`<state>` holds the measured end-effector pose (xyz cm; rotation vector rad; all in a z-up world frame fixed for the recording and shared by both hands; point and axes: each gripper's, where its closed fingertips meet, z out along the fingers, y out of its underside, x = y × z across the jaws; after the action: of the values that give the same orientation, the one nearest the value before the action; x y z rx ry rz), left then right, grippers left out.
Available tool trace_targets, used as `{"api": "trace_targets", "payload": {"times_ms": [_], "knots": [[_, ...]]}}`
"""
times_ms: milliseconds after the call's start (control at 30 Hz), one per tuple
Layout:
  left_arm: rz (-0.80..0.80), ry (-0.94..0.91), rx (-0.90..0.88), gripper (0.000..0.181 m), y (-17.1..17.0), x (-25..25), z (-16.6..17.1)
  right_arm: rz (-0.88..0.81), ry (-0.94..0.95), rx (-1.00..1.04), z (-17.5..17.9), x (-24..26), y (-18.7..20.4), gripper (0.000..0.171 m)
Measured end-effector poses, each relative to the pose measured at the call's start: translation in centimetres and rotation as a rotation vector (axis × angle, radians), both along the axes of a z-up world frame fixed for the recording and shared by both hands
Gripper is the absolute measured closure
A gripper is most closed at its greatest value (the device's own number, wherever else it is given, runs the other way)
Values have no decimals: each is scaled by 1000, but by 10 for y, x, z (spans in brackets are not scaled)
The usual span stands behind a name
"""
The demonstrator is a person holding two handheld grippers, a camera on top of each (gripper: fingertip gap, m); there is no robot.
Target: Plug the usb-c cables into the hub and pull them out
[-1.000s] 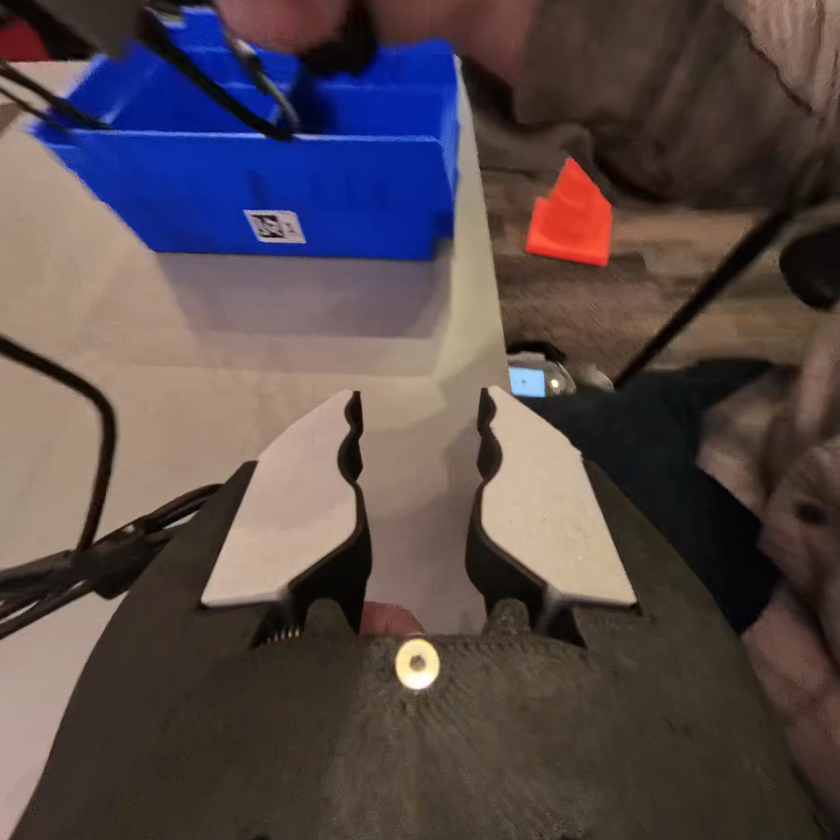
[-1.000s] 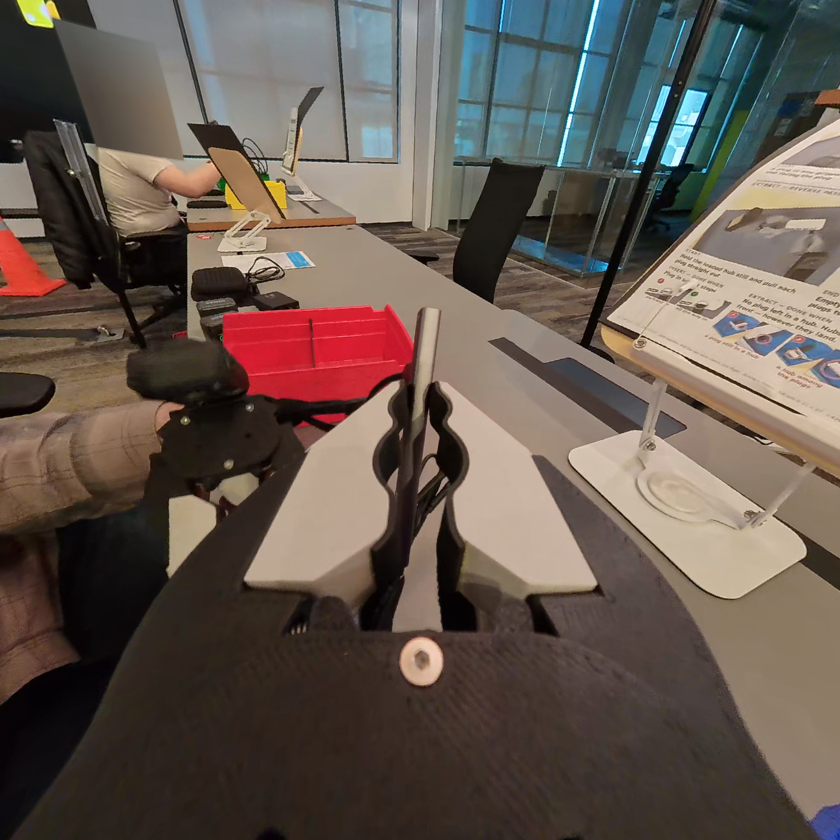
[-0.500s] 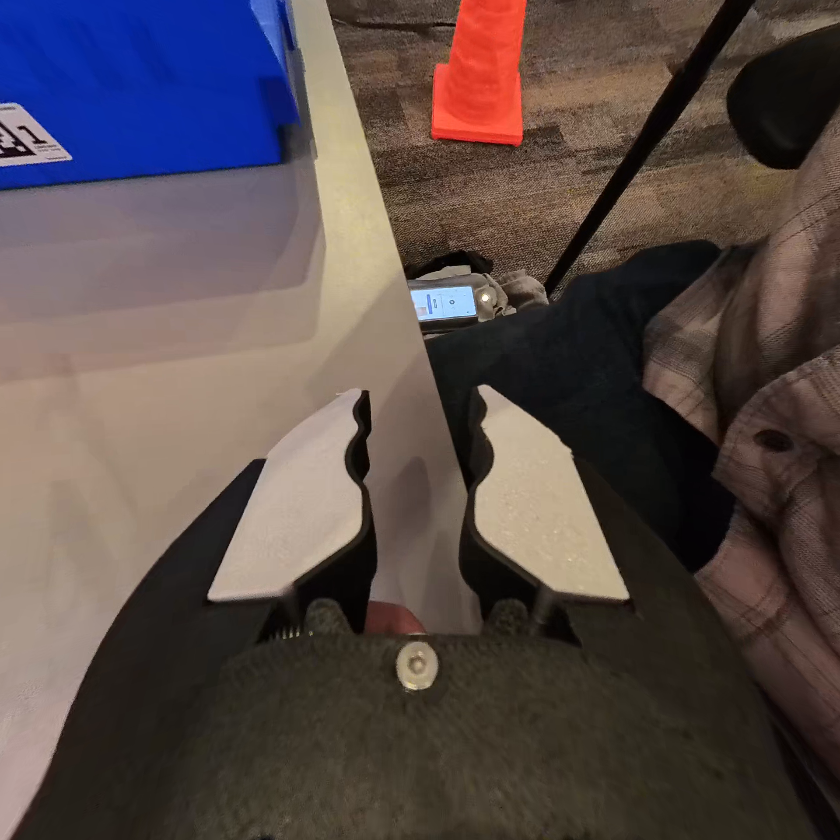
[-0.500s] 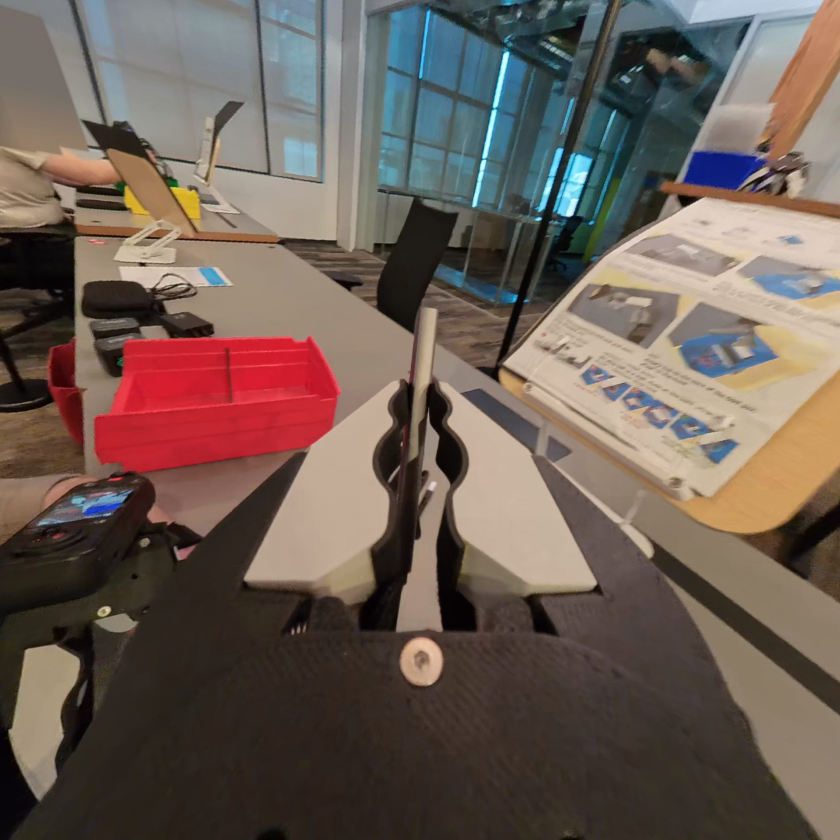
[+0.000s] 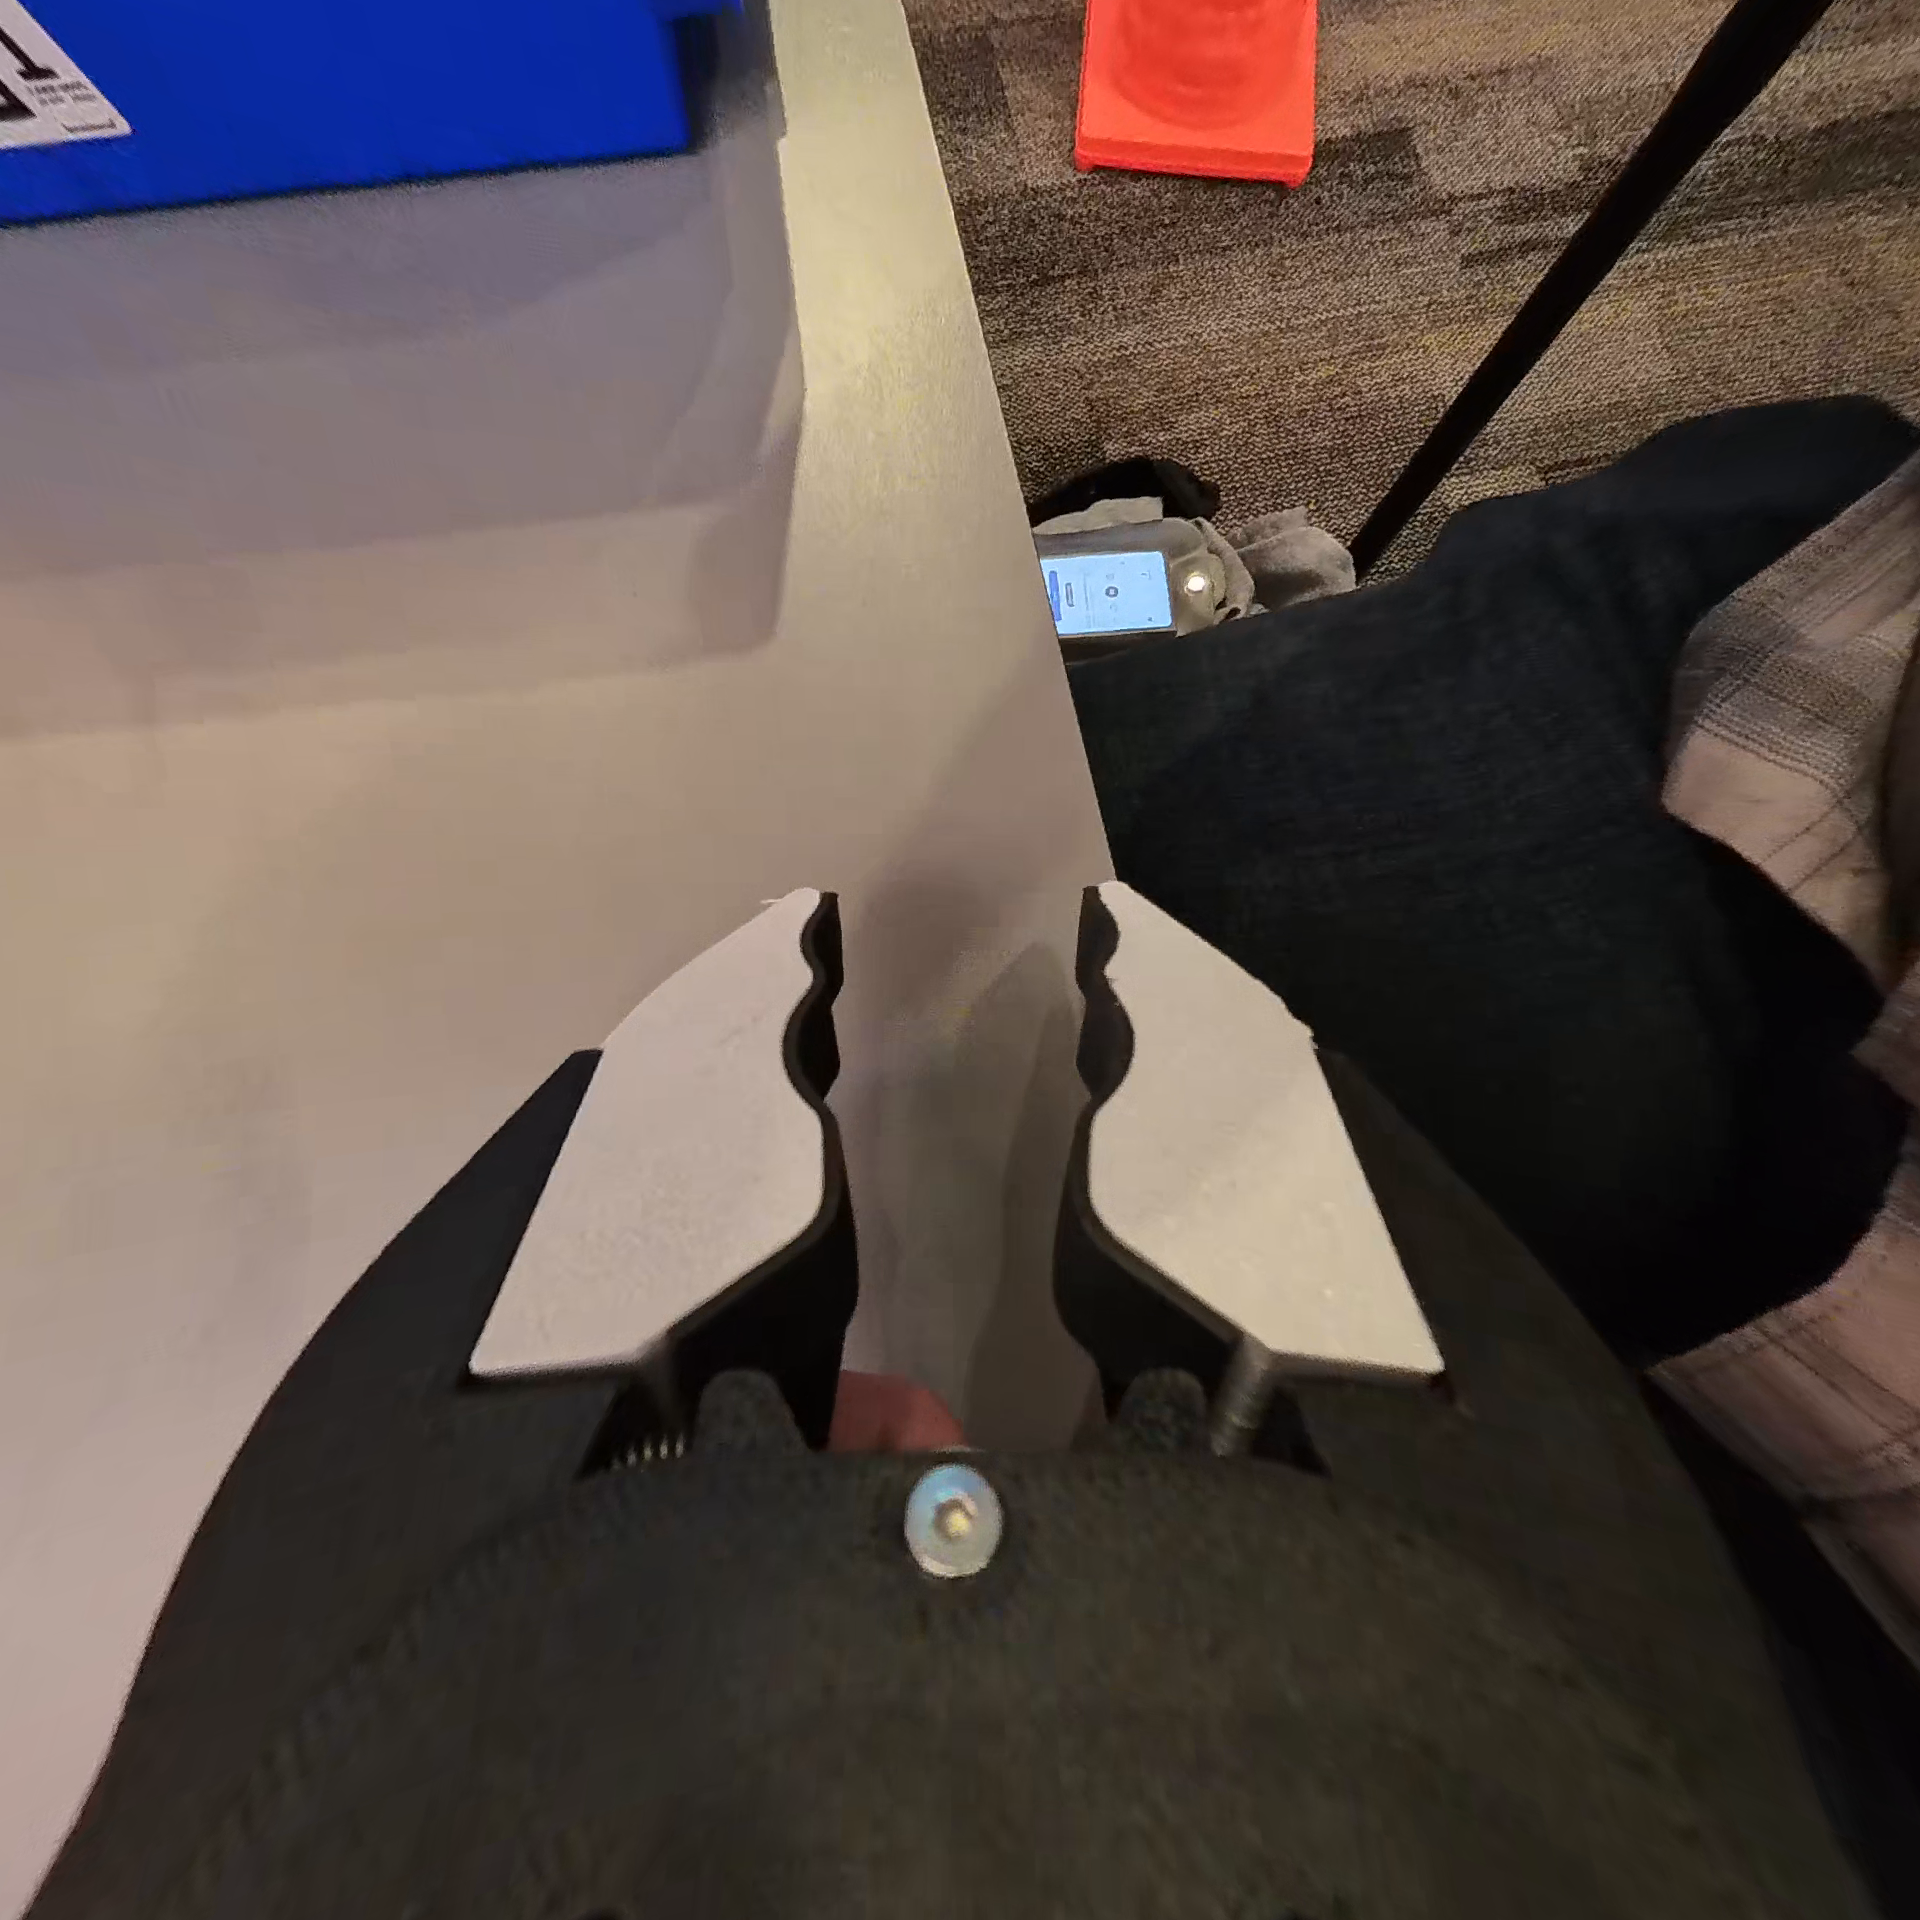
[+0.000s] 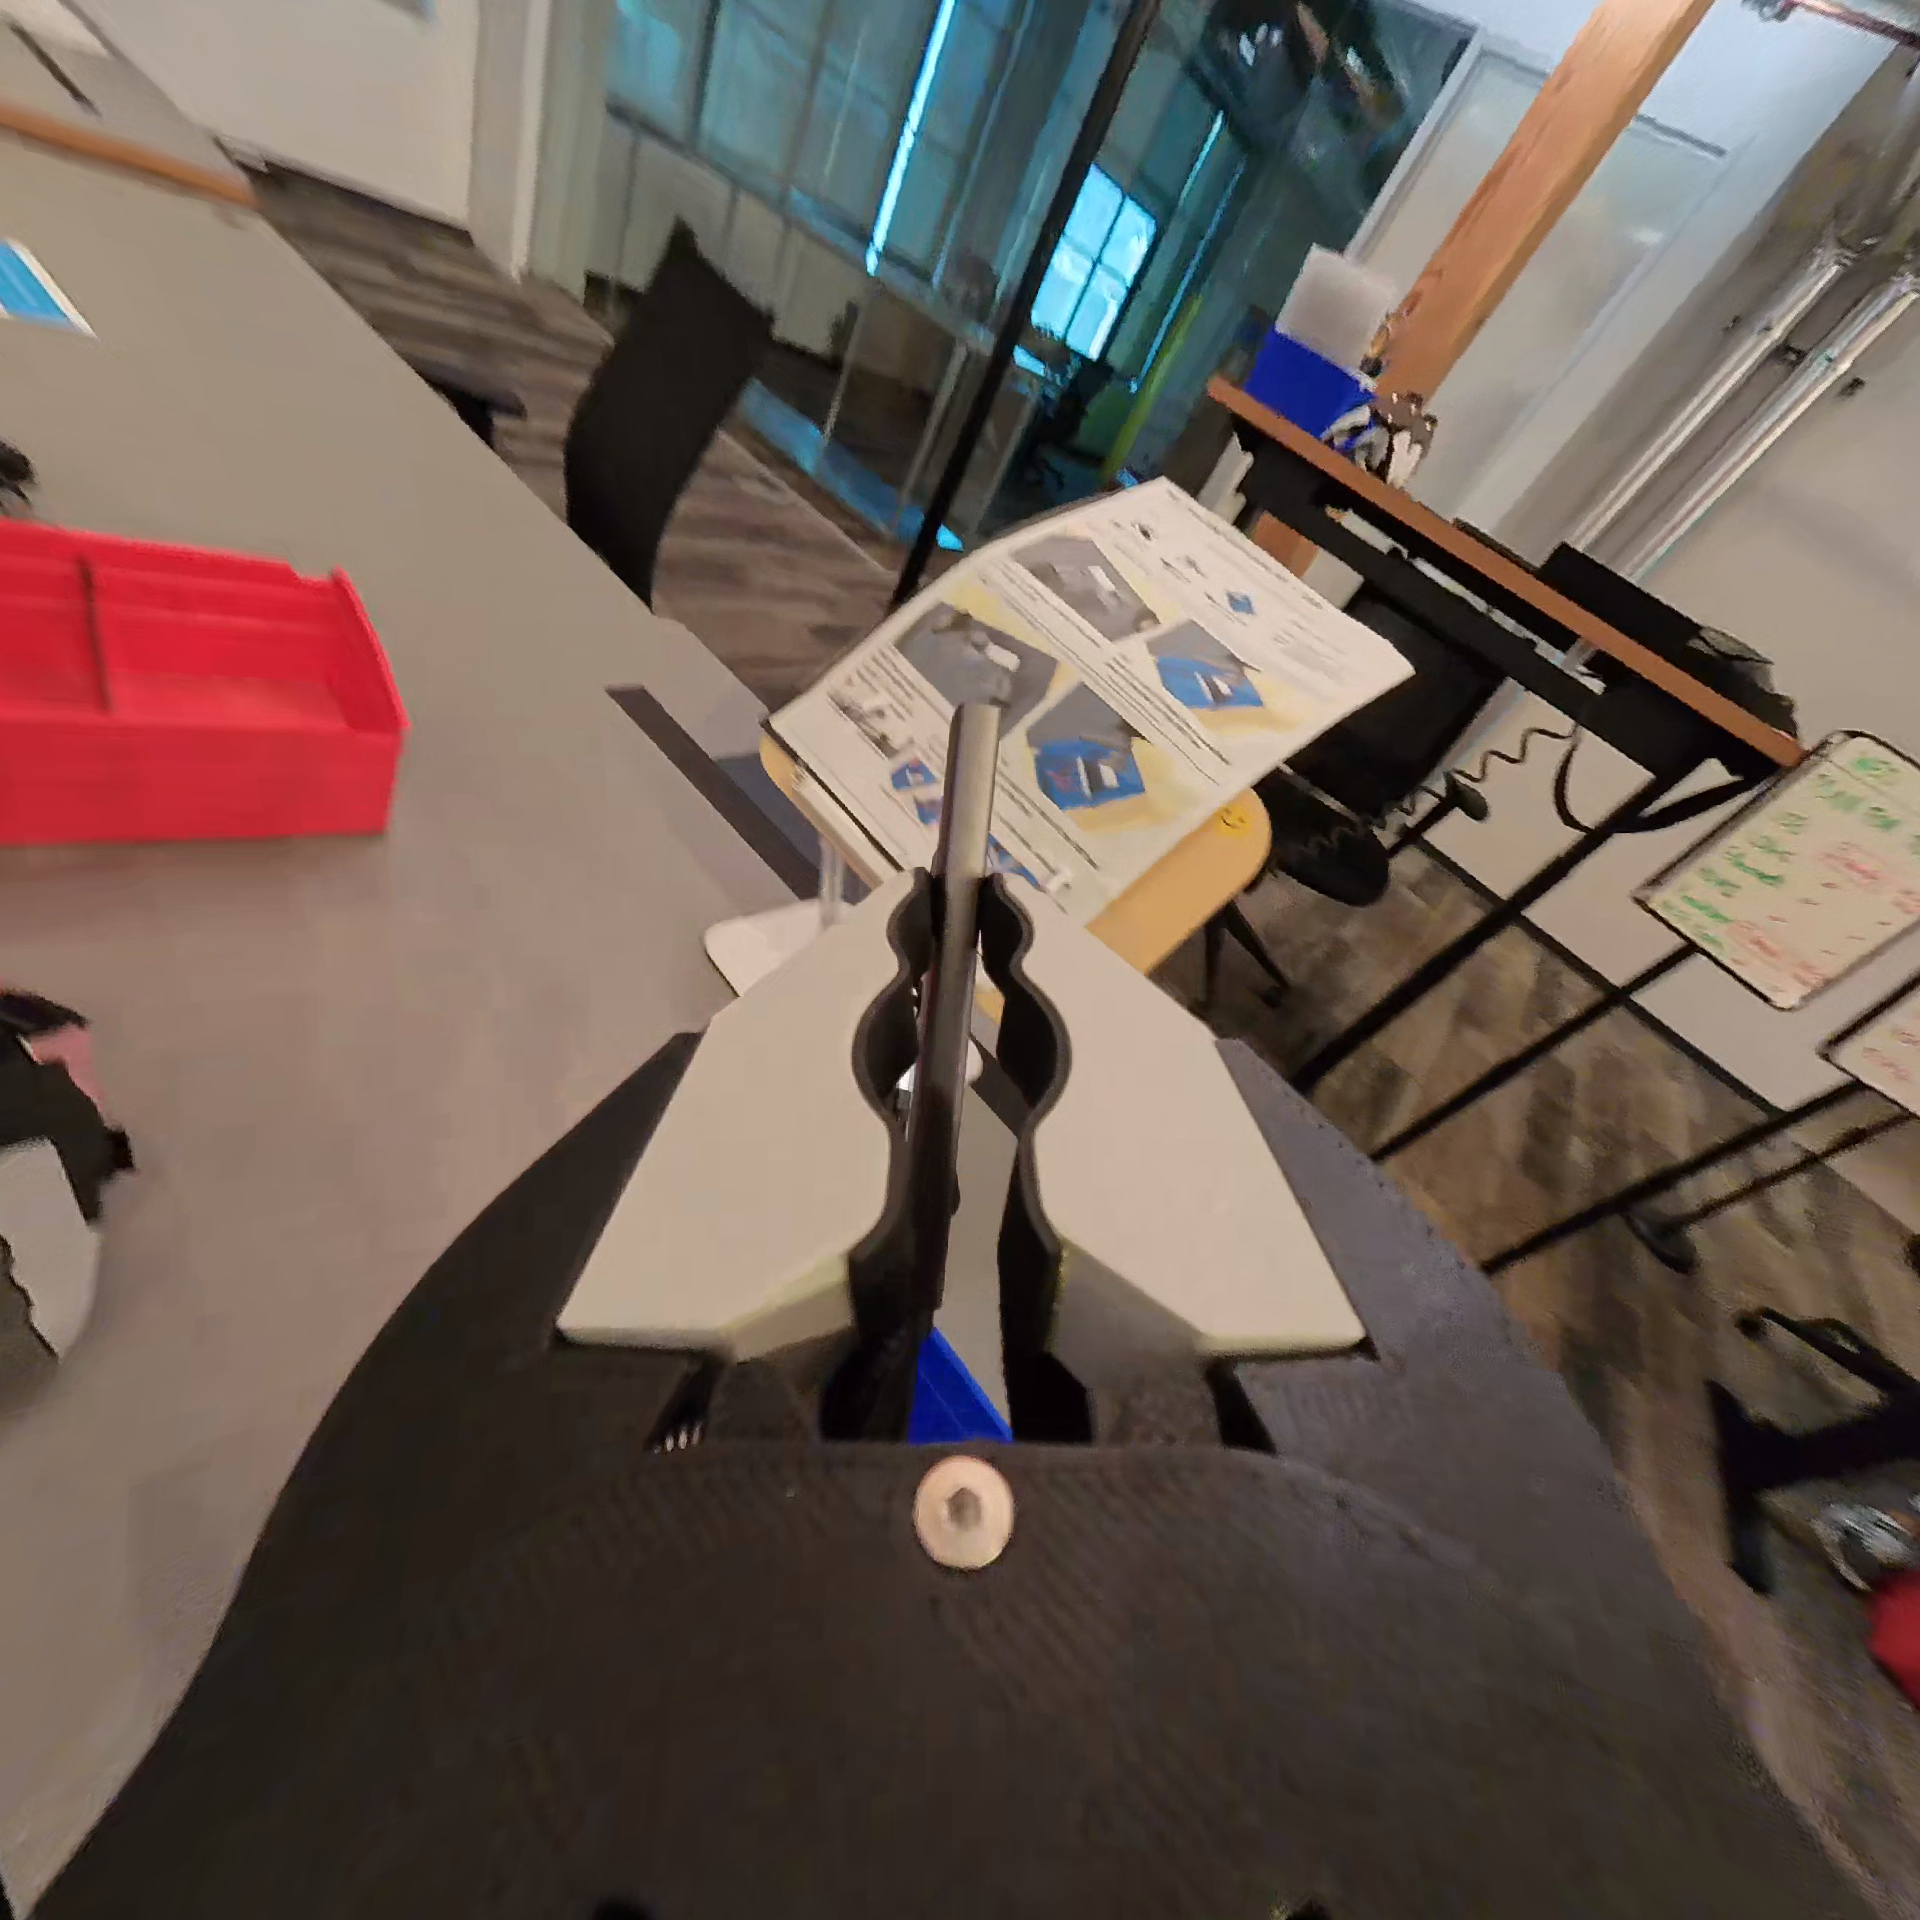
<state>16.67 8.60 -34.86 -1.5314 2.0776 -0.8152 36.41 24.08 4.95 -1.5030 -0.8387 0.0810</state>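
Note:
My right gripper (image 6: 954, 888) is shut on a thin grey hub (image 6: 971, 769), seen edge-on. The hub stands up past the fingertips, and a dark cable part runs down between the fingers. The gripper is held in the air above the grey table (image 6: 416, 935). My left gripper (image 5: 956, 904) is open and empty, low over the table's right edge (image 5: 935, 520), beside a person's dark trouser leg (image 5: 1455, 831). A corner of the blue bin (image 5: 364, 94) shows at the top left of the left wrist view. No loose usb-c cable is in view.
A red divided bin (image 6: 197, 707) sits on the table to the left. An instruction sheet on a stand (image 6: 1091, 686) is behind the hub. A black chair (image 6: 665, 416) stands beyond. An orange cone (image 5: 1195, 94) and a small lit device (image 5: 1112, 603) are on the carpet. Across from one pair of fingers to the other is roughly 45 cm.
My left gripper moved toward the table's edge; the blue bin and black cables slid out of its view. My right gripper swung right with the hub, so the red bin now lies far left.

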Motion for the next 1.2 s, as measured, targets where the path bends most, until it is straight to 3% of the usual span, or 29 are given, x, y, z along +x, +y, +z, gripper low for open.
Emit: {"api": "trace_targets", "payload": {"times_ms": [33,267,500,633,767,1200], "knots": [[1,-8,8,139,1,1,1,-26,-45,-12,-2,10,1,165],[-5,-92,31,140,1,7,16,-96,-297,-239,-67,52,12,164],[1,-77,44,140,3,7,12,-116,-438,-482,-168,76,32,164],[5,-75,40,140,5,6,11,-124,-447,-550,-208,84,43,165],[6,-75,37,140,6,6,9,-68,-414,-586,-230,77,50,165],[9,-74,37,140,6,4,9,81,-718,-857,-322,52,44,163]]}}
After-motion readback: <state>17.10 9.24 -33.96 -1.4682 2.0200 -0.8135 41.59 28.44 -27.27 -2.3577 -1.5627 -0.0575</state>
